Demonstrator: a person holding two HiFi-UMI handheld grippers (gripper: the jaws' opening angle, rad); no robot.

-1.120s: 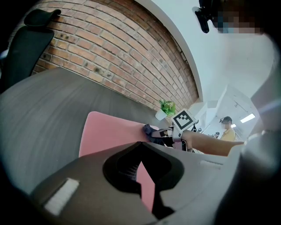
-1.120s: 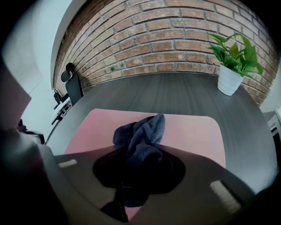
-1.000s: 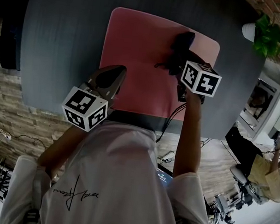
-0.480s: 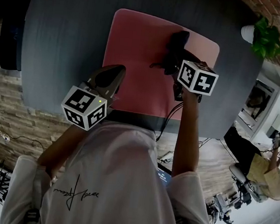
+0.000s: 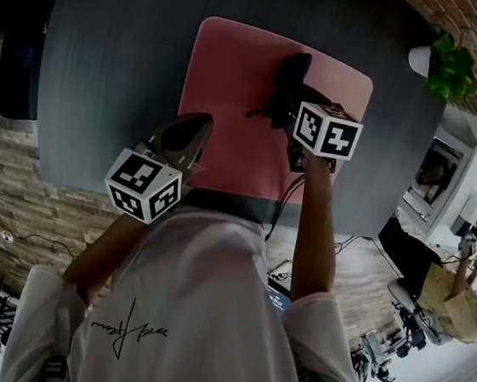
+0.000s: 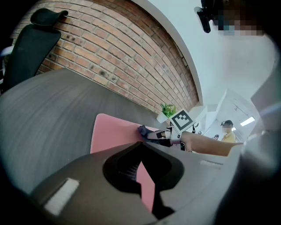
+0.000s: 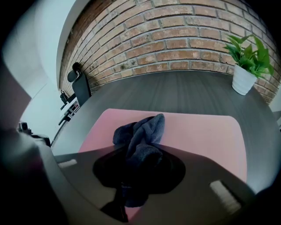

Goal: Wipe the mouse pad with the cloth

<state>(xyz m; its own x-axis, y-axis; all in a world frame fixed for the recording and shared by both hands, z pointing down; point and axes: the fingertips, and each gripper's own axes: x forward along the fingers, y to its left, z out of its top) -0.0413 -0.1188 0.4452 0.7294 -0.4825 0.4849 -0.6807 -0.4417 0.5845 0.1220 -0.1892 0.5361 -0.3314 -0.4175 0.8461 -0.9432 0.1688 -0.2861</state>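
Note:
A pink mouse pad (image 5: pixel 232 99) lies on the dark grey table (image 5: pixel 108 60). A dark blue cloth (image 5: pixel 286 84) rests bunched on the pad's far right part, and my right gripper (image 5: pixel 293 106) is shut on it. In the right gripper view the cloth (image 7: pixel 140 136) sticks out forward from between the jaws onto the mouse pad (image 7: pixel 206 132). My left gripper (image 5: pixel 196 125) hovers over the pad's near left edge, jaws shut with nothing held. In the left gripper view the mouse pad (image 6: pixel 109 134) and the cloth (image 6: pixel 143 130) show ahead.
A white pot with a green plant (image 5: pixel 446 60) stands at the table's far right corner; the same plant (image 7: pixel 246 66) shows at the right gripper view's right. A black office chair (image 6: pixel 30 44) stands at the table's left. A brick wall runs behind. A seated person (image 5: pixel 449 291) is off to the right.
My right gripper has slid to the left across the pad, dragging the cloth with it. The left gripper has stayed almost still.

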